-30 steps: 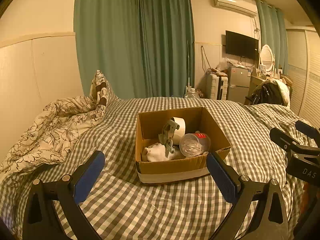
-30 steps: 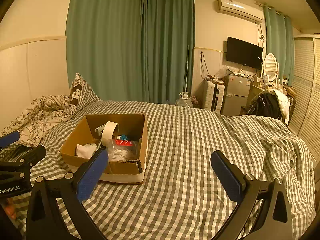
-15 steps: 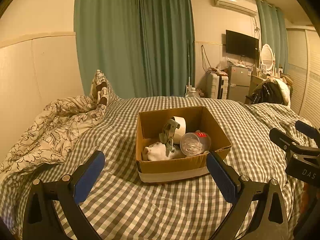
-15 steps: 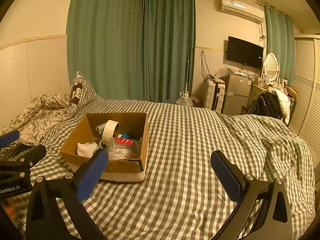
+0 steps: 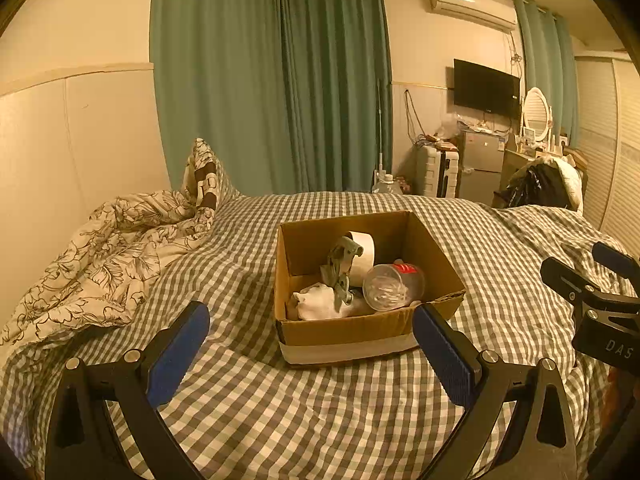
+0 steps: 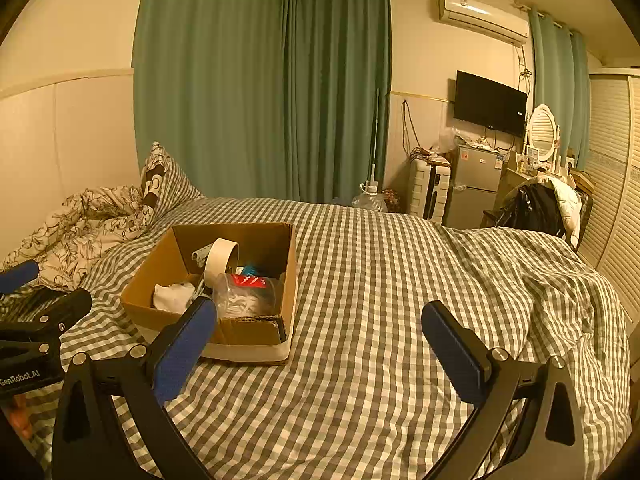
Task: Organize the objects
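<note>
An open cardboard box (image 5: pixel 352 328) sits on the checked bed cover; it also shows in the right wrist view (image 6: pixel 240 332). Inside lie a white tape roll (image 5: pixel 364 254), a grey tape dispenser (image 5: pixel 340 270), a white cloth (image 5: pixel 318 306) and a clear plastic cup with a red label (image 5: pixel 392 286). My left gripper (image 5: pixel 310 356) is open and empty, just short of the box's front. My right gripper (image 6: pixel 318 354) is open and empty, to the right of the box; it also shows in the left wrist view (image 5: pixel 592 280).
A crumpled floral quilt (image 5: pixel 108 248) and a pillow (image 5: pixel 206 176) lie at the left by the wall. Green curtains (image 5: pixel 272 80) hang behind the bed. A fridge (image 6: pixel 474 188), suitcase and chair with clothes stand at the right, off the bed.
Both views have shifted very slightly; the box sits a touch higher in the frames. Both grippers stay open and nothing in the box has moved.
</note>
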The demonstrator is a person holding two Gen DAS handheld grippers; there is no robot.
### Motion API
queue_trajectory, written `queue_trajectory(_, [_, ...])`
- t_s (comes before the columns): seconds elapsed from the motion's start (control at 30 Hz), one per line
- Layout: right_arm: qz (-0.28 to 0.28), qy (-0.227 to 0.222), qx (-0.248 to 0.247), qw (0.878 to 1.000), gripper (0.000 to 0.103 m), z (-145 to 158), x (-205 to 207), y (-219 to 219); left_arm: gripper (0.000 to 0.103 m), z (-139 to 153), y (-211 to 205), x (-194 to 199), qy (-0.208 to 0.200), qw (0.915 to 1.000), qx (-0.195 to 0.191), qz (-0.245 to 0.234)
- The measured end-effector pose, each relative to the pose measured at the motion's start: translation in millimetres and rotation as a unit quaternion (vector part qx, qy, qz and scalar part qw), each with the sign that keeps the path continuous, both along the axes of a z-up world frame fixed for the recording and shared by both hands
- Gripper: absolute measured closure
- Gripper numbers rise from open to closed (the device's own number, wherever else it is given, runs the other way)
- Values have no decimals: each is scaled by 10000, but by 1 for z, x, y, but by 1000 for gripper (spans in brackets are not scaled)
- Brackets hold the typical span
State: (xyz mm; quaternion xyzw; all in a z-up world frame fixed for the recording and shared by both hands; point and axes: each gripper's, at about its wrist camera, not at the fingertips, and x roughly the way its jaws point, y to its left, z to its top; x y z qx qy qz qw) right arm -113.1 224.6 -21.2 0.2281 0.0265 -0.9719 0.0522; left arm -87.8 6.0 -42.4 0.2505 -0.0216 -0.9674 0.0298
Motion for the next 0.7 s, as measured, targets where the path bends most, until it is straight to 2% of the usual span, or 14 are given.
queue_trajectory(0.7, [-5, -25, 24, 10000, 0, -1, 0, 0, 0, 0, -1, -1, -70, 10000, -15, 63])
